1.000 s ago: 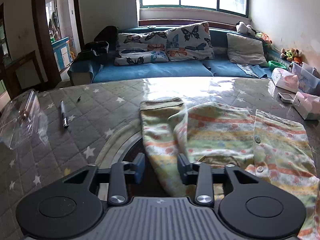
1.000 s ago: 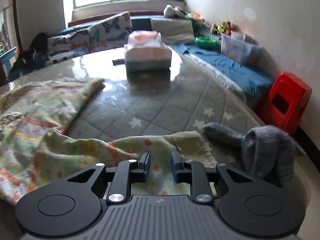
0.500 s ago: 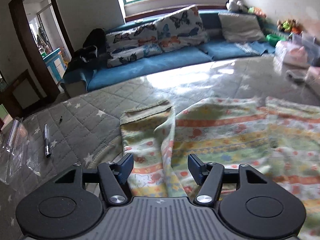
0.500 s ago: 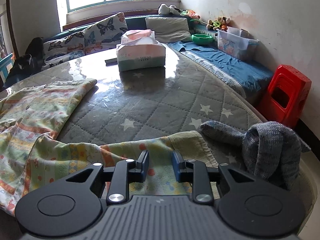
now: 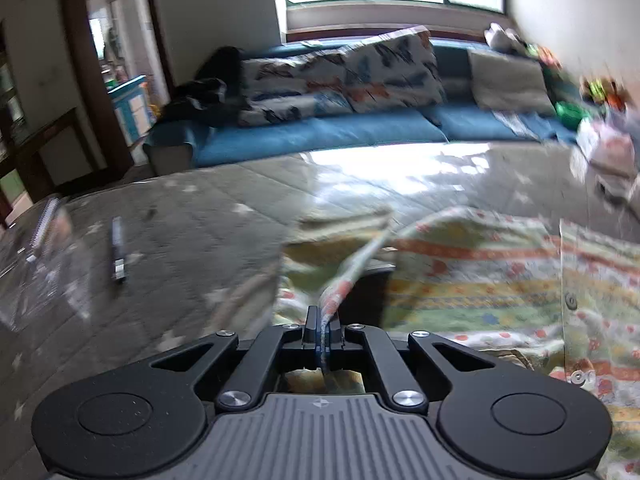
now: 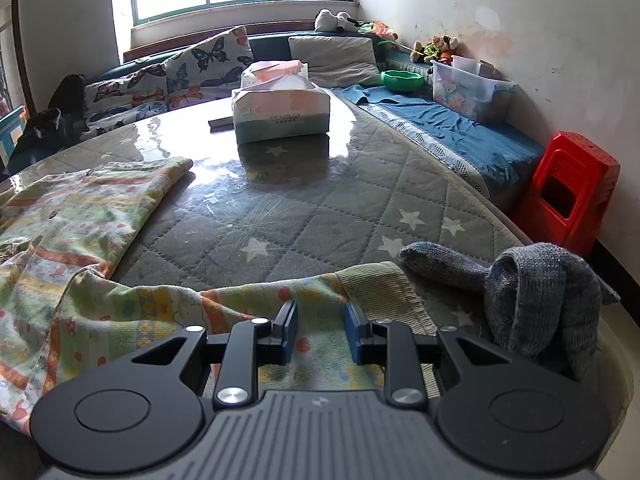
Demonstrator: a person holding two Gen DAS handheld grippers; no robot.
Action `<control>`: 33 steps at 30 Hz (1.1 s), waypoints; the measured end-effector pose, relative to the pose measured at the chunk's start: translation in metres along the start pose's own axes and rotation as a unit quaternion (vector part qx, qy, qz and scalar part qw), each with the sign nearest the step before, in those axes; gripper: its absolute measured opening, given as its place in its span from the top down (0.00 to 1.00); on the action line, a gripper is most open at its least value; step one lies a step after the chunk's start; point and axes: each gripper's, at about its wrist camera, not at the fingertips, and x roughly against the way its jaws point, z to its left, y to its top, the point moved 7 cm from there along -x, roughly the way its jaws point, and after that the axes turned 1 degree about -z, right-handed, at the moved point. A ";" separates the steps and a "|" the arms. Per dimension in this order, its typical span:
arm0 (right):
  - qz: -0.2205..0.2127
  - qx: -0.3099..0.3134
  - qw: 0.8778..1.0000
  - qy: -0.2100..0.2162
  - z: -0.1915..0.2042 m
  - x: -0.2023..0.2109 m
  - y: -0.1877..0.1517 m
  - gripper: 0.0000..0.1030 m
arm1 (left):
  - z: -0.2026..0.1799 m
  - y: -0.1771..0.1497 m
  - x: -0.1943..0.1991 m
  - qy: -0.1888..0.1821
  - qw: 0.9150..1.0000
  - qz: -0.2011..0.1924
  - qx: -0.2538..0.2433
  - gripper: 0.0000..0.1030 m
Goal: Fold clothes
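Left gripper [image 5: 323, 334] jaws clamped on patterned shirt [image 5: 472, 280] fold, right gripper [image 6: 321, 332] jaws apart — over sleeve [image 6: 372, 284]

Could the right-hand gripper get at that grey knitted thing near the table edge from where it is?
Probably yes. The grey knitted garment lies just right of the right gripper, whose jaws are open and empty over the patterned garment; nothing stands between.

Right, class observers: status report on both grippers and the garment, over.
Left gripper shut on patterned shirt, fold lifted. Right gripper open over sleeve cuff. Grey knit beside cuff; pen well clear.
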 end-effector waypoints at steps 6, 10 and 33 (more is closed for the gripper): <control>-0.006 0.006 1.000 -0.007 0.002 0.000 -0.001 0.74 | 0.052 -0.017 0.042 0.017 0.997 -0.023 0.066 0.98; -0.009 0.007 1.000 -0.008 0.003 -0.001 0.000 0.74 | 0.083 -0.049 0.067 0.029 0.993 -0.020 0.111 0.98; -0.009 0.029 1.000 0.002 0.020 -0.008 0.004 0.69 | 0.089 -0.105 0.125 0.090 0.995 -0.039 -0.010 0.41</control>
